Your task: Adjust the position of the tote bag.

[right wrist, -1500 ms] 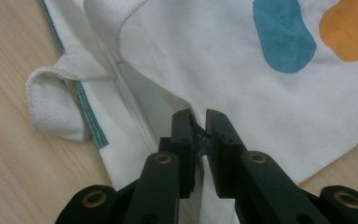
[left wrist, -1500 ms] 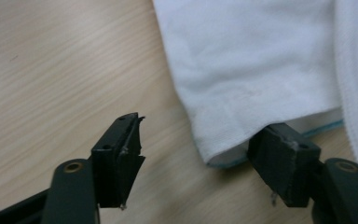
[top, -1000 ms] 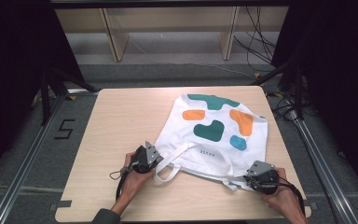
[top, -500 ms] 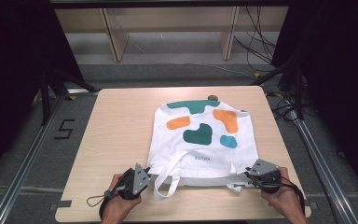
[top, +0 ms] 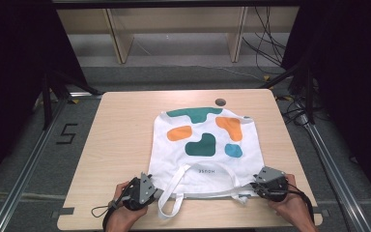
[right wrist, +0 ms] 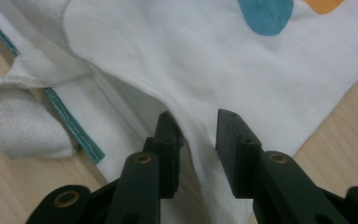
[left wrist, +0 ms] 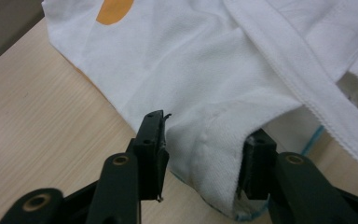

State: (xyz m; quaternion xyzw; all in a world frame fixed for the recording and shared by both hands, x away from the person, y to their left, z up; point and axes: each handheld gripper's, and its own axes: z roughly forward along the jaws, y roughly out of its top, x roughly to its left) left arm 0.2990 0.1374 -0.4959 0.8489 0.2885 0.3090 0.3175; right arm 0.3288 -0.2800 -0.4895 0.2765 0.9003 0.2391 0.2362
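The left claw (top: 158,193) sits at the near left corner of the white tote bag (top: 205,145); its jaws have just been opening, and they stand apart with a fold of the corner cloth loose between them. The bag lies flat on the tabletop (top: 121,140), spreading ahead of both claws, its handles (top: 174,193) between them. The right claw (top: 252,186), at the near right corner, has also just been opening, jaws parted around the cloth without pinching it.

Both hands rest low at the table's near edge, the left gripper (top: 150,191) and right gripper (top: 260,185) pointing inward toward each other, jaws of each just opened and standing apart around cloth.
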